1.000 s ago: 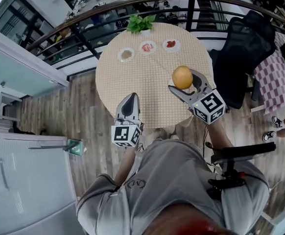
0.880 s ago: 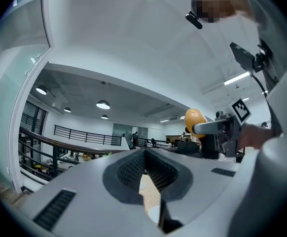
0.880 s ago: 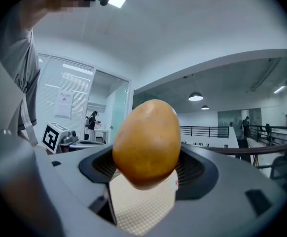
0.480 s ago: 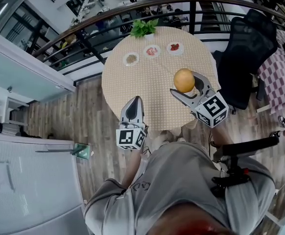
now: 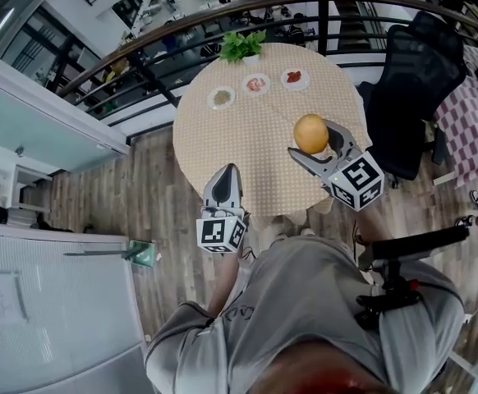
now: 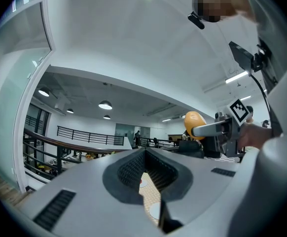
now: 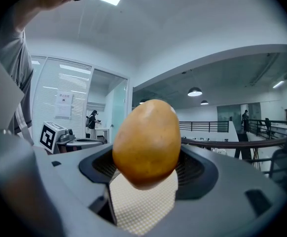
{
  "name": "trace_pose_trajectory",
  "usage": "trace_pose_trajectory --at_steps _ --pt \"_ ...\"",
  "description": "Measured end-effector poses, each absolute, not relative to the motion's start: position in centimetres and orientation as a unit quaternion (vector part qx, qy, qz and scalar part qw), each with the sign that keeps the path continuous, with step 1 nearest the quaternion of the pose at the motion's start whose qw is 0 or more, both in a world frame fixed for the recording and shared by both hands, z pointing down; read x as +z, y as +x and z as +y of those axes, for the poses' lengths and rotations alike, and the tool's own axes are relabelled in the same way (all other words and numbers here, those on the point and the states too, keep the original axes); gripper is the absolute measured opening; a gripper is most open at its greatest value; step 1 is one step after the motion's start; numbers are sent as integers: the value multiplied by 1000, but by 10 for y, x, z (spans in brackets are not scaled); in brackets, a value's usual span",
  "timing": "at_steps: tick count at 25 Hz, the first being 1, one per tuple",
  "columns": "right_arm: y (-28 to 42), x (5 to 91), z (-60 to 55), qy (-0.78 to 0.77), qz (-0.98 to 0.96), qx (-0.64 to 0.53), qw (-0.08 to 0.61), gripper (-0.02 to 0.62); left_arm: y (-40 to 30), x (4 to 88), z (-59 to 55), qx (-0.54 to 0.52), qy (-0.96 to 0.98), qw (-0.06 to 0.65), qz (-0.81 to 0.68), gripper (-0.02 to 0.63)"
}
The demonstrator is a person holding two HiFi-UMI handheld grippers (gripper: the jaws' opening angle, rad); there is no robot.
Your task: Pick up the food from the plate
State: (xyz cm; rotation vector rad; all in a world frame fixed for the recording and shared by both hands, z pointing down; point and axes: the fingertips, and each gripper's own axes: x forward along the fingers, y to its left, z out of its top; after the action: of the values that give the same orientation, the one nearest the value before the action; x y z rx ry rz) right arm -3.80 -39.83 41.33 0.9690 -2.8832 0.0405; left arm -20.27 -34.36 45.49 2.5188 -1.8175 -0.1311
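Now the right claw (image 5: 312,140) is clamped on the yellow-orange food (image 5: 311,131), which sits between its pads, raised above the table (image 5: 247,150) toward its 3 o'clock edge. Three small plates (image 5: 212,98) lie near 12 o'clock. At 7 o'clock, the left claw (image 5: 226,171) has its jaws together, empty.

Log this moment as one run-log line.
right gripper: shut on round orange food, held over table | left gripper: shut, empty, over table's near edge | three small plates: far side
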Motion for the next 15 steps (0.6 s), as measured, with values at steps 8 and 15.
trace_pose_trajectory --at_steps 8,15 --pt "-29 415 -393 333 -942 17 48 348 -198 458 -337 -45 812 21 -582 11" --pt "-25 422 -394 340 -938 21 57 348 -196 467 -332 -45 814 32 -579 11"
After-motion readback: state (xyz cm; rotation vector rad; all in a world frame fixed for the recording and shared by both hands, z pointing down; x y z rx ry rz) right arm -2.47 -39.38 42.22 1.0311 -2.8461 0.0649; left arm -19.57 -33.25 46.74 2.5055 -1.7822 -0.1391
